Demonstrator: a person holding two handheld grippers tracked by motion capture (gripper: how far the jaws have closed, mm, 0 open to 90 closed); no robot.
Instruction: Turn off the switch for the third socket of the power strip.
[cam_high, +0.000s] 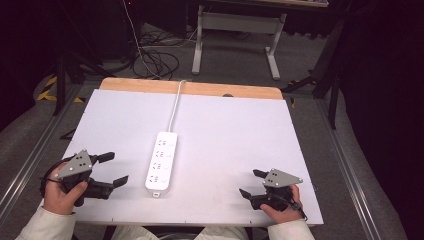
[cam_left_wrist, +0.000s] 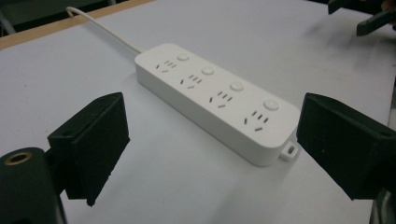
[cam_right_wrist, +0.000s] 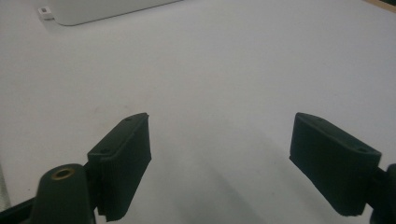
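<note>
A white power strip (cam_high: 161, 161) lies flat near the middle of the white table (cam_high: 240, 130), its long side running away from the person. Its cord (cam_high: 174, 107) leads off the far end toward the wooden edge of the table and drops over it. The strip has four sets of sockets, each with a round button beside it, and nothing is plugged into any of them.

The left gripper (cam_high: 114, 169) hangs low over the table just to the left of the strip's near end. Its jaws are spread wide with nothing between them. In the left gripper view the strip (cam_left_wrist: 219, 95) sits straight ahead between the two black jaws but apart from them, so no contact has been made. The right gripper (cam_high: 252, 183) is well apart from the strip, near the right front corner of the table, also with its jaws spread and holding nothing. In the right gripper view just the near end of the strip (cam_right_wrist: 100, 10) peeks in at the top edge, with its small tab, so its distance is hard to judge there.

The work looks to be at its very start: the strip is untouched and every step with it is left to do. The left gripper seems the likelier one to reach it first.
</note>
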